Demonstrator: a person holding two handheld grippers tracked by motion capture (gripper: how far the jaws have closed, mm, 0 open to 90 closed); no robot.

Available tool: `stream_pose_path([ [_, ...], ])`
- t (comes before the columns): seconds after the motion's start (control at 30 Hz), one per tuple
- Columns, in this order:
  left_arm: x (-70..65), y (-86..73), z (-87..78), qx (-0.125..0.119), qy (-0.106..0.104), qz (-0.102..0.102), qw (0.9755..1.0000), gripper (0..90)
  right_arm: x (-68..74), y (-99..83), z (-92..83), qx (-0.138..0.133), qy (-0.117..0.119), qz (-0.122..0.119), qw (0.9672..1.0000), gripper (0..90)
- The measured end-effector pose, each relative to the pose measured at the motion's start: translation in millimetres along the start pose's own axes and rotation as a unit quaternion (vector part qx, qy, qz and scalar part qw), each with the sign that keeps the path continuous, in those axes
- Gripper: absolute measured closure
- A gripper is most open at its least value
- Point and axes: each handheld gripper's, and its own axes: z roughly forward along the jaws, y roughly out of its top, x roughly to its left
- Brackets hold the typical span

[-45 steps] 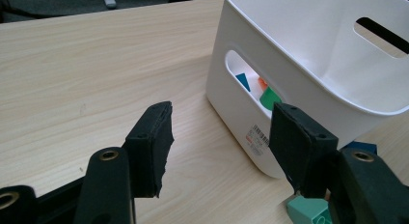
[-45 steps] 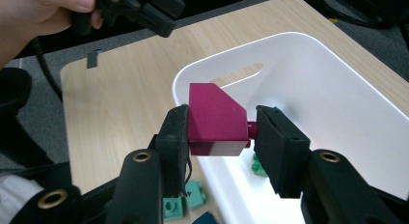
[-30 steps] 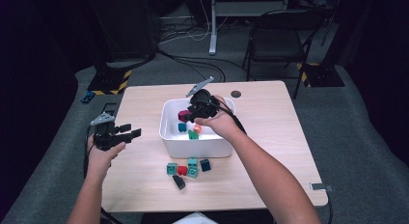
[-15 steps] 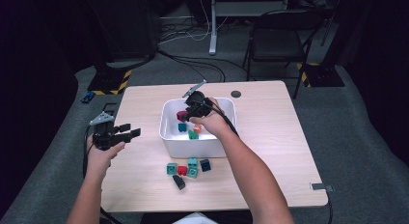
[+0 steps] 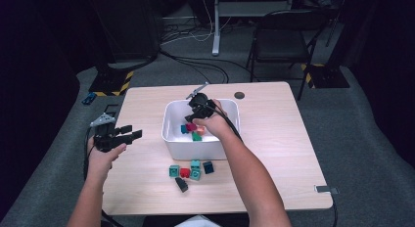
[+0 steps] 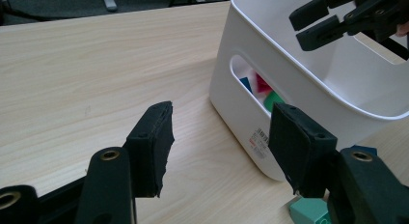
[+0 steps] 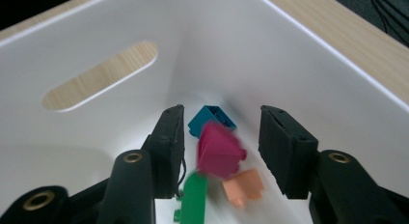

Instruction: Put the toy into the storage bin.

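One magenta block (image 7: 219,149) sits between the jaws of our right claw (image 7: 222,151), blurred and tilted, clear of both pads; the jaws have just been opening, so we judge it released into the white bin (image 7: 299,74). It looks light, rigid and smooth, a hard plastic brick that could slip; we would grip it across two flat opposite sides. Its long axis we cannot tell, as it is smeared. Beneath the claw lie a green block (image 7: 193,197), a peach block (image 7: 243,185) and a blue block (image 7: 210,119). Our left claw (image 6: 219,147) hangs wide and empty beside the bin.
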Motion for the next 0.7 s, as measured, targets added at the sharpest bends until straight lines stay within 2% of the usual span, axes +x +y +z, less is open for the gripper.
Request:
stream_pose_path([
  [0.17,-0.1,0.0,0.3,0.005,0.000,0.002,1.0000,41.3,3.9,2.3,-18.7,-0.019,0.003,-0.011,0.9998,50.6],
  [0.3,-0.4,-0.3,0.8,0.004,0.001,0.002,1.0000,41.3,10.1,3.4,-37.7,-0.036,0.006,-0.004,0.9993,49.1],
  [0.47,0.6,-0.3,-0.3,-0.001,0.003,-0.002,1.0000,41.0,22.4,1.6,-59.4,-0.043,0.009,-0.022,0.9988,48.8],
  [0.5,0.4,-0.4,-1.0,0.001,0.002,-0.006,1.0000,41.0,25.4,0.9,-64.6,-0.042,0.012,-0.019,0.9989,48.8],
  [0.53,1.6,-0.1,-1.3,0.001,0.003,-0.001,1.0000,41.0,27.3,-0.1,-69.6,-0.045,0.015,-0.026,0.9985,48.8],
  [0.7,1.1,-0.5,-0.7,0.002,0.003,-0.001,1.0000,41.0,39.0,-5.7,-93.0,-0.063,0.022,-0.028,0.9974,48.9],
])
